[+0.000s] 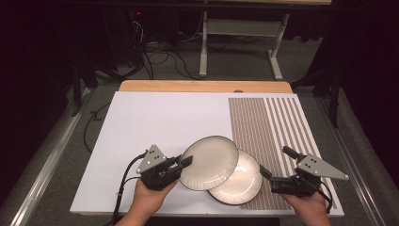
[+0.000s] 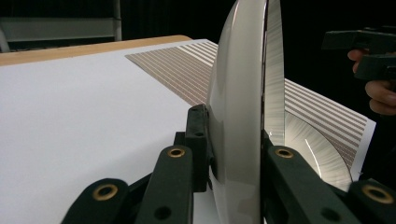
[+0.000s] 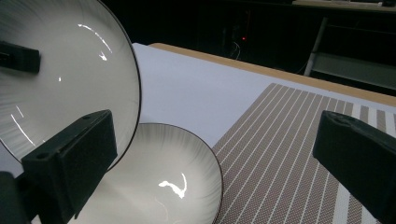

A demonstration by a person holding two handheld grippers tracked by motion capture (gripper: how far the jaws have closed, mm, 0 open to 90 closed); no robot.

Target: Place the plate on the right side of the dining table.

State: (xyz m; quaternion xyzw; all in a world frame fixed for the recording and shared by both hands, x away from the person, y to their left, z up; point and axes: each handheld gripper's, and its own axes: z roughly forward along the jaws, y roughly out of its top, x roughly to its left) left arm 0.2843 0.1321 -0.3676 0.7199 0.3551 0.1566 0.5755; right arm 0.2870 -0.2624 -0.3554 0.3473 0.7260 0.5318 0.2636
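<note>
- The upper plate (image 1: 209, 162) is off the surface (image 1: 155, 122), tilted, its rim pinched on the left side by the left tool (image 1: 181, 165); in the left gripper view the two jaws sit one on each face of the plate, clamped on it.
- It overlaps the lower plate (image 1: 242, 181), which lies flat on the near part of the surface, partly on the white sheet and partly on the striped mat (image 1: 268, 136).
- From the high view I cannot tell whether the two plates touch where they overlap.
- My guess is the work is either lifting one plate off the other or stacking them; either way it looks about midway: one plate gripped and raised, not yet set down anywhere, the other untouched.
- The left hand (image 1: 148, 197) comes in from the near edge, holding its tool level and pointed right toward the plates.
- The right tool (image 1: 275, 165) hangs just right of the lower plate over the mat, jaws wide apart and holding nothing, aimed toward the plates.
- The right hand (image 1: 308, 205) holds it low near the front edge.
</note>
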